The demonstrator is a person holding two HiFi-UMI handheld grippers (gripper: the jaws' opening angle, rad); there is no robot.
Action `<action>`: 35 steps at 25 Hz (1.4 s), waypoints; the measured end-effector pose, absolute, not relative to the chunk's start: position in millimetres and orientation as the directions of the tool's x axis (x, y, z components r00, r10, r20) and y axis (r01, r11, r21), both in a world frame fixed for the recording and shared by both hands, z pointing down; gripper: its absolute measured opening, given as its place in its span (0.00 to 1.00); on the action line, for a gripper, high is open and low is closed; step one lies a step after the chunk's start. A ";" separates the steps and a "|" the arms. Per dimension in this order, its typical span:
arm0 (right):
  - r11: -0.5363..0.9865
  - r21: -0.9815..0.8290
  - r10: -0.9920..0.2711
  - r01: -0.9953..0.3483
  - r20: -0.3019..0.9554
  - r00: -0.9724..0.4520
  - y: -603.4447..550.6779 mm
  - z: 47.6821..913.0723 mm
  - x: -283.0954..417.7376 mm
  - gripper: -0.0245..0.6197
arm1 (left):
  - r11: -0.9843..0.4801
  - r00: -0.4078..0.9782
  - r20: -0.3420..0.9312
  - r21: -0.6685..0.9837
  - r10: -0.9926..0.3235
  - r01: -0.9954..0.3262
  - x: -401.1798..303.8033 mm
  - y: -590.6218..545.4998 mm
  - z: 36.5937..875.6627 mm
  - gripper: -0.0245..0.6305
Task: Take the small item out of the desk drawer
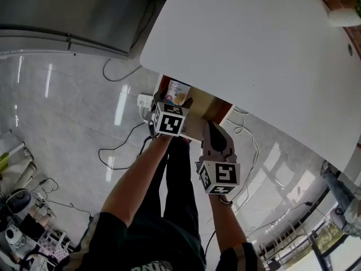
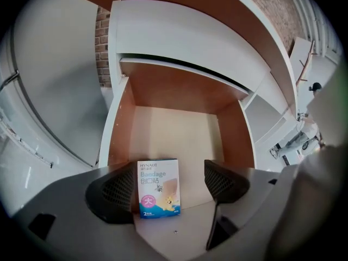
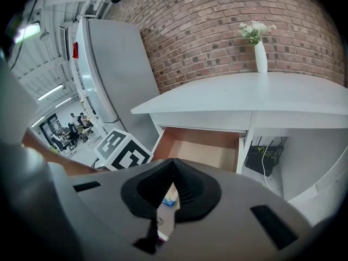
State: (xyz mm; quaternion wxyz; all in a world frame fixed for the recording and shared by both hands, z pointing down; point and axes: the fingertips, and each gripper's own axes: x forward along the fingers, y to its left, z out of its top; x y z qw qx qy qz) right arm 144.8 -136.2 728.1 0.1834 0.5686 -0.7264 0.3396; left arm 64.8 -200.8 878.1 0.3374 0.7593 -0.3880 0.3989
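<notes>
The desk drawer (image 2: 174, 135) stands pulled open under the white desktop (image 1: 254, 49). A small bandage box (image 2: 157, 188), white, blue and pink, lies flat on the drawer floor near its front. My left gripper (image 2: 169, 188) points down into the drawer and is open, with the box between its pads close to the left pad (image 2: 117, 192); the right pad stands apart from it. In the head view the box (image 1: 177, 92) shows just beyond the left gripper (image 1: 171, 101). My right gripper (image 1: 211, 126) hovers at the drawer's front right, shut and empty (image 3: 173, 165).
A power strip (image 1: 145, 100) and cables lie on the tiled floor left of the drawer. A grey cabinet (image 1: 67, 16) stands at the far left. A white vase with flowers (image 3: 260, 53) is on the desktop by the brick wall. A black box with cables (image 3: 261, 159) sits under the desk.
</notes>
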 end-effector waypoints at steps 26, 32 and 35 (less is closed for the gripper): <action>0.118 -0.304 -0.638 -0.945 0.706 -0.306 -119.0 758.8 153.8 0.07 | -0.444 0.188 0.960 0.078 -0.209 -0.892 60.2 -205.9 959.4 0.68; 0.116 -0.294 -0.633 -0.949 0.714 -0.299 -113.2 765.0 160.0 0.08 | -0.469 0.153 0.963 0.033 -0.220 -0.883 56.7 -202.8 968.8 0.68; 0.108 -0.294 -0.629 -0.950 0.719 -0.294 -109.4 766.0 163.0 0.07 | -0.467 0.154 0.962 0.032 -0.226 -0.884 57.1 -202.9 968.8 0.68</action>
